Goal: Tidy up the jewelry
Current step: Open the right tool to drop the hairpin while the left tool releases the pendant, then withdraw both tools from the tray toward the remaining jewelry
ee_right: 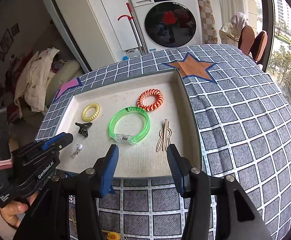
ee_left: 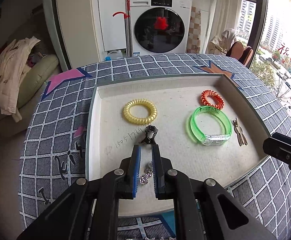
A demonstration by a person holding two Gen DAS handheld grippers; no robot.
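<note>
A shallow white tray (ee_left: pixel 93 120) (ee_right: pixel 191 120) holds a yellow spiral hair tie (ee_left: pixel 140 102) (ee_right: pixel 91 105), an orange spiral tie (ee_left: pixel 204 98) (ee_right: pixel 141 100), a green bracelet (ee_left: pixel 215 140) (ee_right: pixel 125 138), a beige hair clip (ee_left: pixel 239 133) (ee_right: pixel 163 138), a black claw clip (ee_left: pixel 149 135) (ee_right: pixel 83 129) and a silver earring (ee_left: pixel 146 175) (ee_right: pixel 76 150). My left gripper (ee_left: pixel 146 150) (ee_right: pixel 69 137) hovers shut and empty over the earring, just short of the claw clip. My right gripper (ee_right: pixel 142 148) stands open and empty above the tray's near edge, with the beige clip by its right finger.
The tray lies on a grey checked tablecloth (ee_right: pixel 235 120) with star prints. A person's hand (ee_right: pixel 15 210) holds the left gripper. A small sunflower piece (ee_right: pixel 112 235) lies at the table's front. Beyond the table stand a washing machine (ee_left: pixel 159 24) and a sofa with clothes (ee_left: pixel 15 70).
</note>
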